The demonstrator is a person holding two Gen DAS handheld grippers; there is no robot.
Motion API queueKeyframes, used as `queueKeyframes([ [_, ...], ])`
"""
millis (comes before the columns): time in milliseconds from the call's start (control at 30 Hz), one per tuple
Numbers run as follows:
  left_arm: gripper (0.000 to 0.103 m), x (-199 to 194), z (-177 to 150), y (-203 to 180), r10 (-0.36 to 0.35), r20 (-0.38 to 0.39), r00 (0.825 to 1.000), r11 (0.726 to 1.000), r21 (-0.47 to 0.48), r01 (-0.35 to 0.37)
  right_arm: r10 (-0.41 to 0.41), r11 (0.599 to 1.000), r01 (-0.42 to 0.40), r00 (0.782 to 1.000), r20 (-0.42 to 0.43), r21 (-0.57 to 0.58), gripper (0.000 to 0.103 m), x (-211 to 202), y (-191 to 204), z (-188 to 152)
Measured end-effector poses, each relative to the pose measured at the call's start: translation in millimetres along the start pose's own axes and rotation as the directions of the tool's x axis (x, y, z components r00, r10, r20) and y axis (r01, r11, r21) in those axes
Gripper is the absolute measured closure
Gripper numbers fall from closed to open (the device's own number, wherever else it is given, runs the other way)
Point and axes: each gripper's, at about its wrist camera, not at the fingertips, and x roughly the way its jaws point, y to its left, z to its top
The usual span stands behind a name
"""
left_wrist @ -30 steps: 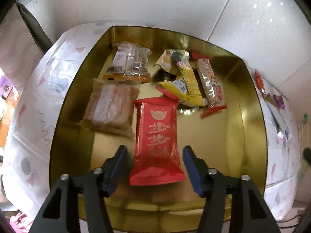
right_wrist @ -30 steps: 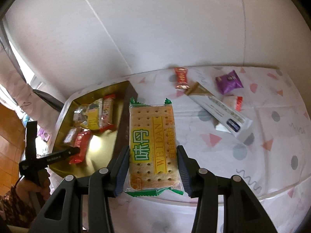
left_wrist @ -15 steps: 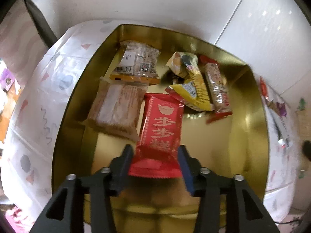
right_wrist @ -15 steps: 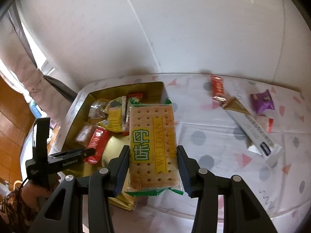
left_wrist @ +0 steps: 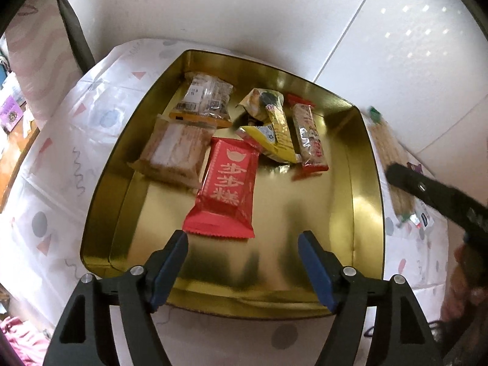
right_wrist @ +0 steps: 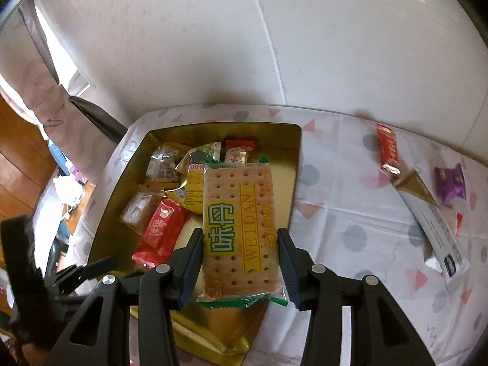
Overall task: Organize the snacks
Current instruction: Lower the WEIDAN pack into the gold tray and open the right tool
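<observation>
**Observer:** What's your left side doing?

**Operator:** My left gripper (left_wrist: 242, 242) hangs over the near end of the gold tin (left_wrist: 364, 183). Its jaws have just been opening and now stand wide with nothing between them. The red packet (left_wrist: 227, 186) lies flat on the tin floor just beyond the fingertips, clear of both pads. I read that as a finished drop.

**Observer:** And the right?

**Operator:** My right gripper (right_wrist: 241, 244) is clamped on the cracker pack (right_wrist: 239, 222), pads pressing its long edges near the bottom, so the pack sticks out forward, over the tin.

**Observer:** Why hold it that way?

**Operator:** My guess: gripped by the edges, it can go down flat. The bare floor is on the tin's right half, so I'd aim there, beside the red packet.

**Observer:** What's left outside?

**Operator:** On the patterned cloth (right_wrist: 341, 201): a long white-and-gold box (right_wrist: 433, 219), a purple packet (right_wrist: 450, 183) and a red stick snack (right_wrist: 388, 152).
</observation>
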Motion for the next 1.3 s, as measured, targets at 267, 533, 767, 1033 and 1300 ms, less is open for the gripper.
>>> queueKeyframes([
  [267,0.028,-5.6,-2.1,7.4,0.008,0.000,1.000,1.000,-0.022,-0.008,-0.057,0.997,0.056,0.998,-0.022,-0.062,0.055,24.2,15.6,19.5],
  [533,0.023,-12.2,-3.6,19.3,0.026,0.014,1.000,0.999,-0.043,-0.025,-0.132,0.987,0.128,0.990,-0.040,-0.100,0.055,52.1,19.1,36.0],
  [767,0.023,-14.6,-7.9,30.4,0.039,0.010,0.999,0.997,-0.063,-0.038,-0.240,0.964,0.233,0.970,-0.042,-0.131,0.055,78.3,14.2,50.4],
  [1033,0.023,-15.5,-9.2,38.9,0.036,0.008,0.999,0.996,-0.084,-0.035,-0.264,0.959,0.262,0.965,-0.006,-0.104,0.054,75.5,9.1,56.4],
  [1300,0.023,-12.7,-4.9,24.1,0.019,0.007,1.000,0.999,-0.044,-0.019,-0.213,0.976,0.215,0.977,0.030,-0.044,0.054,45.2,1.3,49.7],
])
